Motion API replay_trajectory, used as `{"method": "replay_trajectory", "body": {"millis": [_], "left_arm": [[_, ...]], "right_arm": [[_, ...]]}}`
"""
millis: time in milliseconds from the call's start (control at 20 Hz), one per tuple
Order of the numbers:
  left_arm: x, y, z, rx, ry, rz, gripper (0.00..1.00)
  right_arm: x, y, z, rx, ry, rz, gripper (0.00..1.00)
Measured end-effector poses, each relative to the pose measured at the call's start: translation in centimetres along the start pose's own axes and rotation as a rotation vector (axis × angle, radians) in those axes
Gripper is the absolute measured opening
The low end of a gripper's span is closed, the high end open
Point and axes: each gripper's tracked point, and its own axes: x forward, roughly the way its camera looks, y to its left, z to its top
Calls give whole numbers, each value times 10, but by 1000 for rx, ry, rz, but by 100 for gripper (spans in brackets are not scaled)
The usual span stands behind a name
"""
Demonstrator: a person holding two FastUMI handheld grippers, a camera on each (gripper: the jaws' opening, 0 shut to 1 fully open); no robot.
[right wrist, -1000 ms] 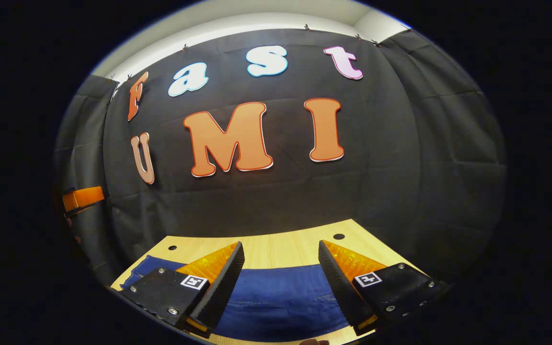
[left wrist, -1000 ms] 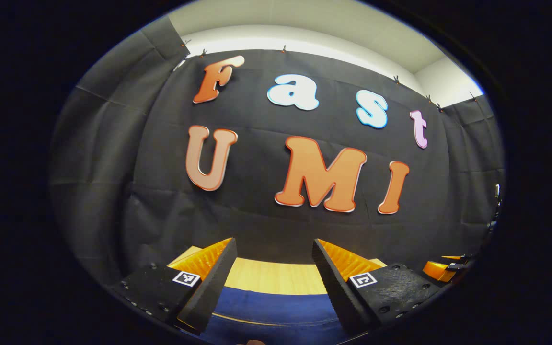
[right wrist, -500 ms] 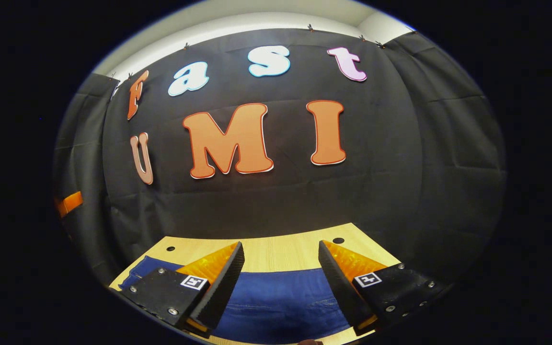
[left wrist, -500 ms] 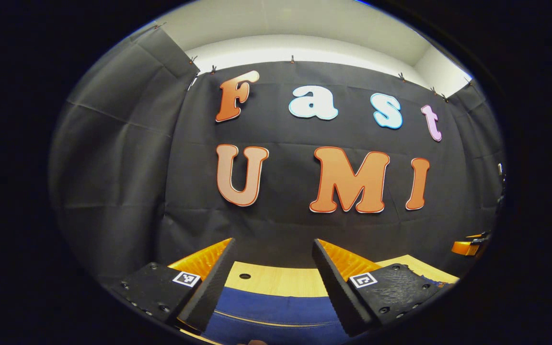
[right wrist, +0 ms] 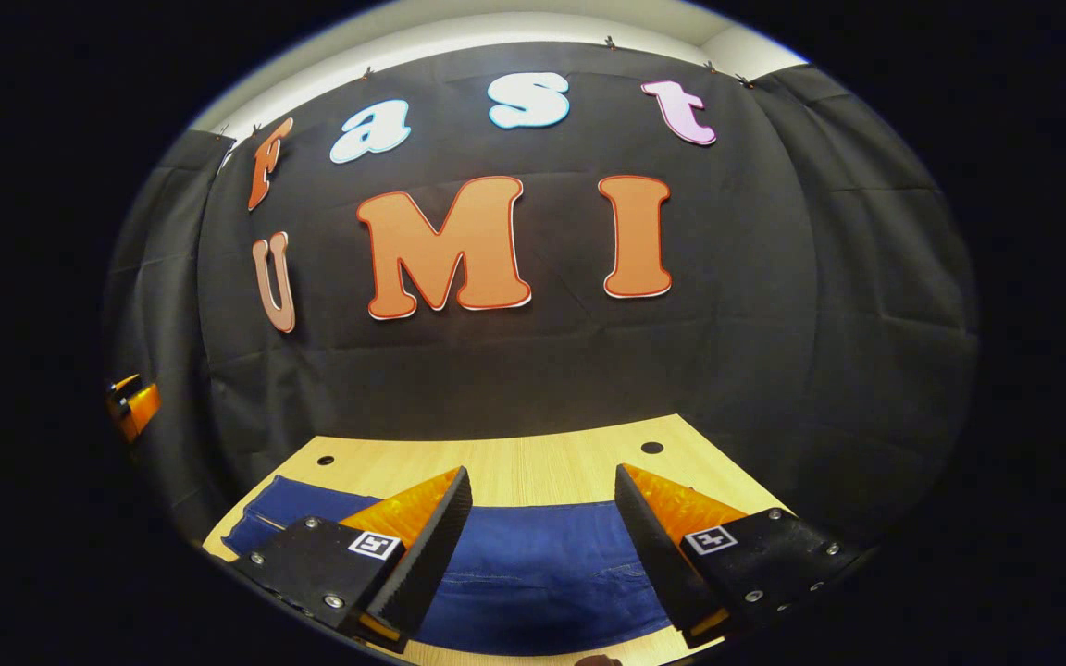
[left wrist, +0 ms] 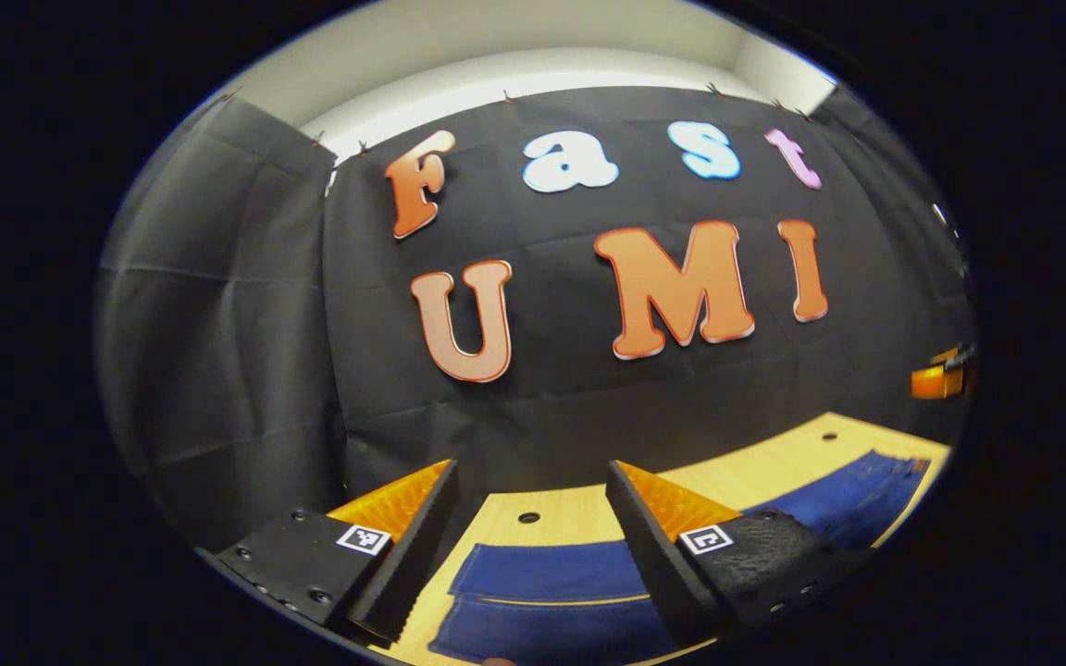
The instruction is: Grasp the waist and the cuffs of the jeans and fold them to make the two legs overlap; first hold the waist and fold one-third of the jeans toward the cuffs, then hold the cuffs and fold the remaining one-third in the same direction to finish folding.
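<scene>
Swinging toward the surface's (left wrist: pixel 588 513) left end, the left tongs (left wrist: pixel 528 546) now hover released above the jeans' (left wrist: pixel 542 592) cuffs while the right tongs (right wrist: pixel 542 546), also released, stay above the waist, suggesting the leg-overlapping grasp comes next.

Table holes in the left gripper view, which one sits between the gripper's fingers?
The nearer hole, just beyond the jeans edge, framed by the open left gripper. The other hole lies far right on the table.

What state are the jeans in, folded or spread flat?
Spread flat on the table, as far as visible. The jeans lie smooth; two leg ends sit side by side. Both grippers are open above them.
</scene>
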Motion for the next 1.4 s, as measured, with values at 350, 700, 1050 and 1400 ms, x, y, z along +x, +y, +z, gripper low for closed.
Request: {"method": "replay_trajectory", "body": {"millis": [350, 700, 1050, 1400], "left_arm": [[-11, -24, -86, 464, 128, -166, 100], [-41, -64, -213, 871, 261, -404, 98], [-55, -68, -310, 1093, 395, -571, 98], [-65, -62, -345, 1190, 502, -687, 98]], "right_arm": [[-2, -13, -26, 2, 66, -23, 96], [-14, -34, -55, -2, 140, -58, 96], [-22, -48, -91, -16, 224, -71, 96], [-22, -58, -111, 5, 275, -80, 96]]}}
